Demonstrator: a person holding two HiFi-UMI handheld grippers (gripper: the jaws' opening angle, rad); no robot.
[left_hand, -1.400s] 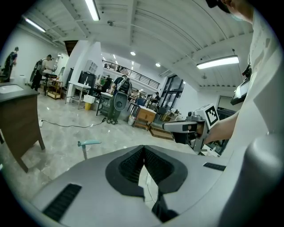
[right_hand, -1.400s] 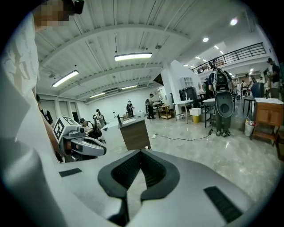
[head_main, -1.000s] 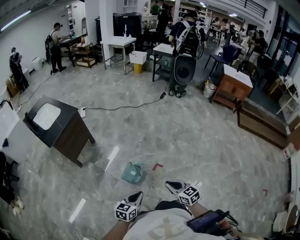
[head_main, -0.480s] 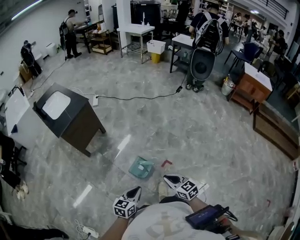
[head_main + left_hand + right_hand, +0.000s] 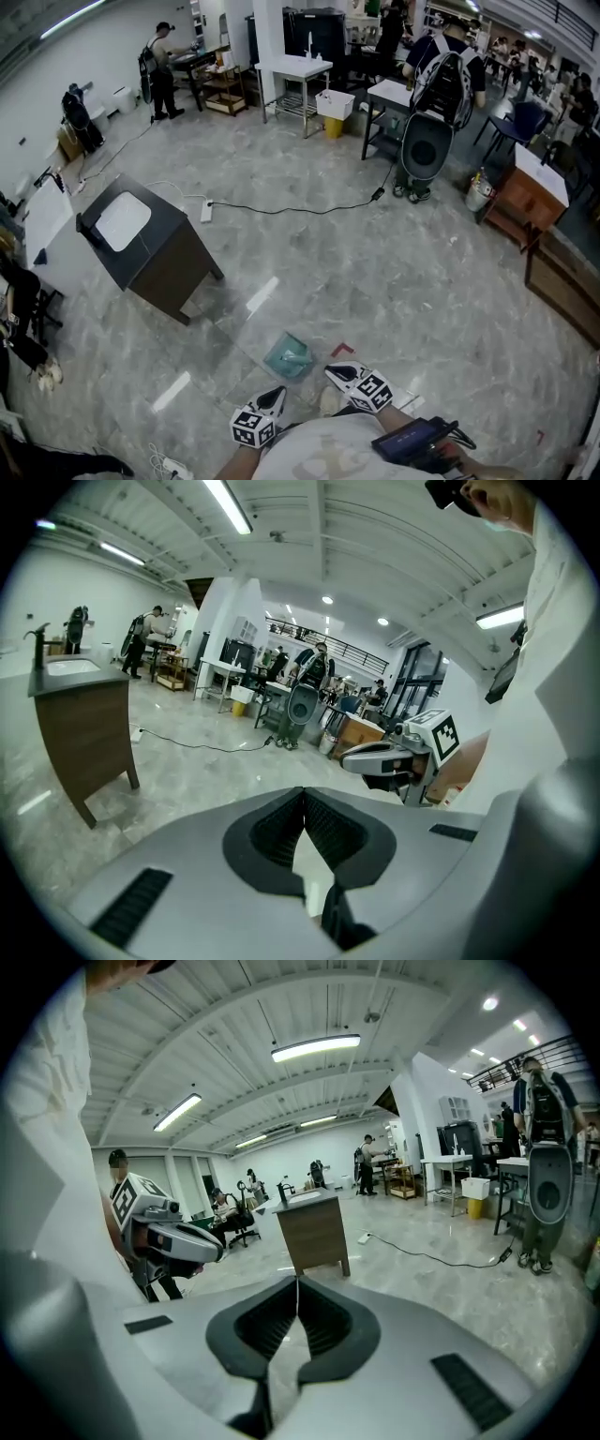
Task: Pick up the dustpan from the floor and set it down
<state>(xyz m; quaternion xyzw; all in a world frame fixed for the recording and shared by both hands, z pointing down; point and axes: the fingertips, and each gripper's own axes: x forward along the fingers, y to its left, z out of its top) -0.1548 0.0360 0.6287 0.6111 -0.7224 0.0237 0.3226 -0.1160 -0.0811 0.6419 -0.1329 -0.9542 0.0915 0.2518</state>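
A teal dustpan (image 5: 289, 355) lies flat on the grey marble floor, just ahead of both grippers in the head view. My left gripper (image 5: 277, 394) hovers near its lower left edge, apart from it. My right gripper (image 5: 334, 371) is close to the dustpan's right side. Both have their jaws together with nothing between them, which shows in the left gripper view (image 5: 303, 794) and the right gripper view (image 5: 297, 1282). Each gripper view shows the other gripper, the right gripper (image 5: 349, 757) and the left gripper (image 5: 217, 1247), but not the dustpan.
A red tape mark (image 5: 342, 350) is on the floor beside the dustpan. A dark cabinet with a sink top (image 5: 141, 239) stands to the left, with a cable (image 5: 291, 208) running behind it. A person with a backpack (image 5: 436, 84) and tables stand farther back. Wooden furniture (image 5: 539, 187) lines the right.
The view has shifted forward and to the right. The dustpan now sits closer to both grippers, which have advanced toward it. Both jaws stay together.
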